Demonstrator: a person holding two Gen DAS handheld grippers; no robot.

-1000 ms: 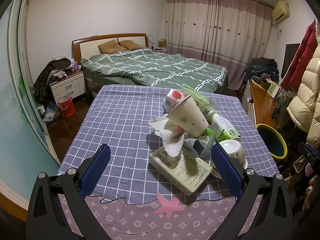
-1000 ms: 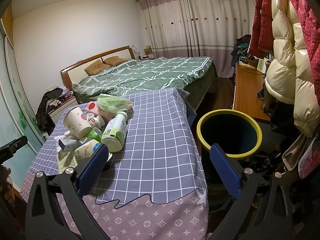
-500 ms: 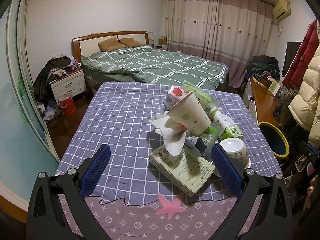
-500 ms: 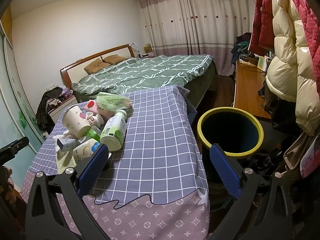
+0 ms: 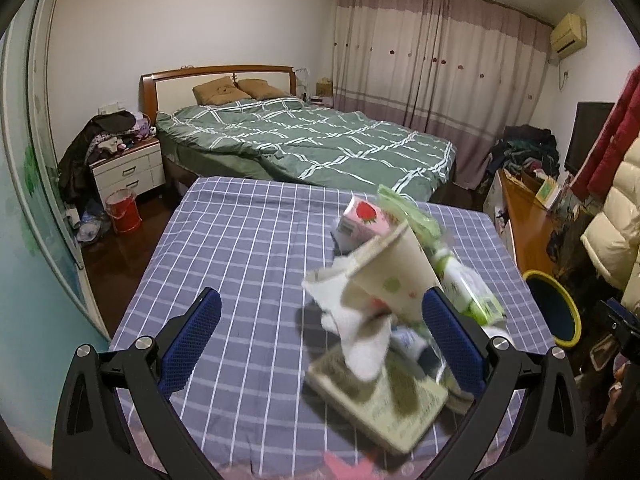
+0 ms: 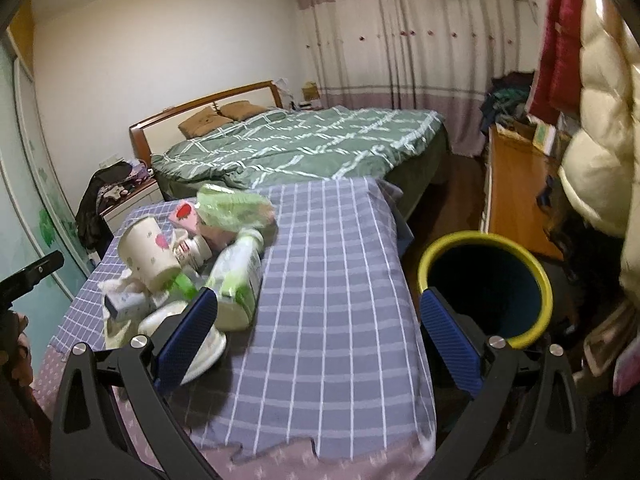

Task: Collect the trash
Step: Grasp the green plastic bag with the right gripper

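A pile of trash lies on the checked tablecloth point(image 5: 248, 264): a tipped paper cup point(image 5: 396, 280), a crumpled white tissue point(image 5: 360, 336), a flat green-printed box point(image 5: 384, 408), a pink strawberry carton point(image 5: 362, 222) and a green-labelled bottle point(image 5: 468, 292). My left gripper point(image 5: 320, 336) is open, with the pile between its blue pads toward the right one. My right gripper point(image 6: 318, 336) is open over the table's right edge; the bottle point(image 6: 238, 280) and cup point(image 6: 150, 256) sit by its left pad. The yellow-rimmed bin point(image 6: 486, 284) stands beside the table.
A bed with a green quilt point(image 5: 304, 144) stands behind the table. A nightstand point(image 5: 128, 170) and red bucket point(image 5: 123, 210) are at the left. A wooden desk point(image 6: 516, 184) and hanging coats point(image 6: 592, 120) line the right wall.
Both grippers have moved forward and lower toward the table; the trash pile looks larger and nearer in each view. The jaws have stayed open.
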